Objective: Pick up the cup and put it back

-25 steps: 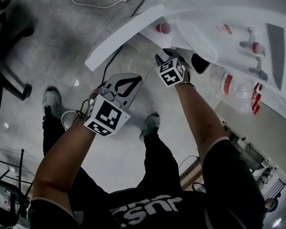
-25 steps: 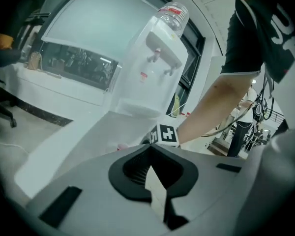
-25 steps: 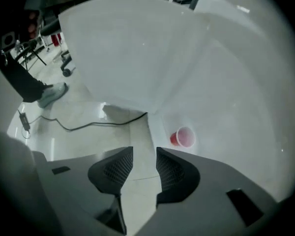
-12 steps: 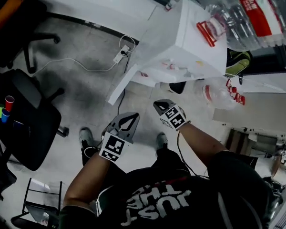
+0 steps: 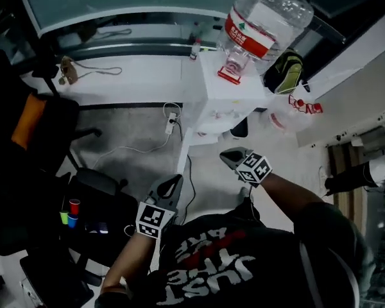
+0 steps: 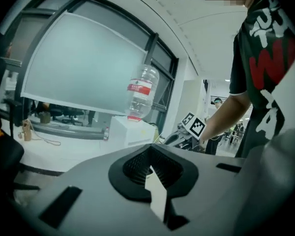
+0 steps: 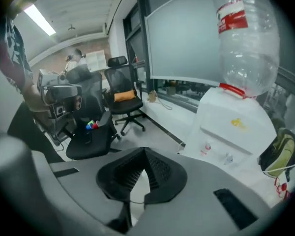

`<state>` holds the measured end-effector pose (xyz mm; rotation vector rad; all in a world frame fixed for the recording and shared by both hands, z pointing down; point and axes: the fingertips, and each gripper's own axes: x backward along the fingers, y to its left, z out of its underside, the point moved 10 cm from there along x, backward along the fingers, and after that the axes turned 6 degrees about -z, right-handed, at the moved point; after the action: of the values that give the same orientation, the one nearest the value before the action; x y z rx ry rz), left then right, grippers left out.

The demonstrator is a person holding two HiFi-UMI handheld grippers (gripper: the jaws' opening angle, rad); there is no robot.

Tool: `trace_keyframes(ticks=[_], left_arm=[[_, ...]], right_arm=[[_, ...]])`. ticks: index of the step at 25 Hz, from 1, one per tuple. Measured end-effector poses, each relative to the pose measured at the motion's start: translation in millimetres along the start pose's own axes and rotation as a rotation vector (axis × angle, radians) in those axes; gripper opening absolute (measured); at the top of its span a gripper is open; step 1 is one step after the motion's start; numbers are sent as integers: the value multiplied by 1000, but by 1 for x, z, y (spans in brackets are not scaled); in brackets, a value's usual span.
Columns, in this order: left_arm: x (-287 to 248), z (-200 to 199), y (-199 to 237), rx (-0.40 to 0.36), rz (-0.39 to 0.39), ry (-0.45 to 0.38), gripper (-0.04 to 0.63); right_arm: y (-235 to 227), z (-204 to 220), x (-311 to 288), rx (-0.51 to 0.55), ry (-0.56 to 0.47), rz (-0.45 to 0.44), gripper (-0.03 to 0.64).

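1. Black chair (image 5: 106, 194) holds the cups (image 5: 69, 212) on its seat. They are red, green and blue, bunched by the seat's edge, well apart from both grippers.
2. Left gripper (image 5: 178, 178) hangs in front of the person's chest. Its fingers (image 6: 137, 165) are clenched tip to tip, with nothing between them.
3. Right gripper (image 5: 224, 153) tilts down toward the white water dispenser (image 5: 221, 92). Its fingers (image 7: 120, 173) have just been closing and now meet, empty.
4. Clear upturned bottle (image 5: 260, 18) sits on top of the dispenser, which stands just beside the end of the white counter (image 5: 128, 82).
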<state>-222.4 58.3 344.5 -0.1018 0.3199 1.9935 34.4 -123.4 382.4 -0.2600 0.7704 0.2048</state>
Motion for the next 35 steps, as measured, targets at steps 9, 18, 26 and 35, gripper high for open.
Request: trace_keyframes(ticks=[9,18,26,35], left_arm=[[15,-94,-44,-52,31,15,8],[-55,-165,-176,24,-43,-126,8],[-80,-193,-239,31,-46,-188,8],[-39,-211,-207,-14,-12,-207,8]], right_arm=[[39,-25,133,-97,-269,37,34],[17,0,328,49,-478,67,34],[10,16,403,36,-586,12,34],[46,-23,371,33,-662,-9,34]])
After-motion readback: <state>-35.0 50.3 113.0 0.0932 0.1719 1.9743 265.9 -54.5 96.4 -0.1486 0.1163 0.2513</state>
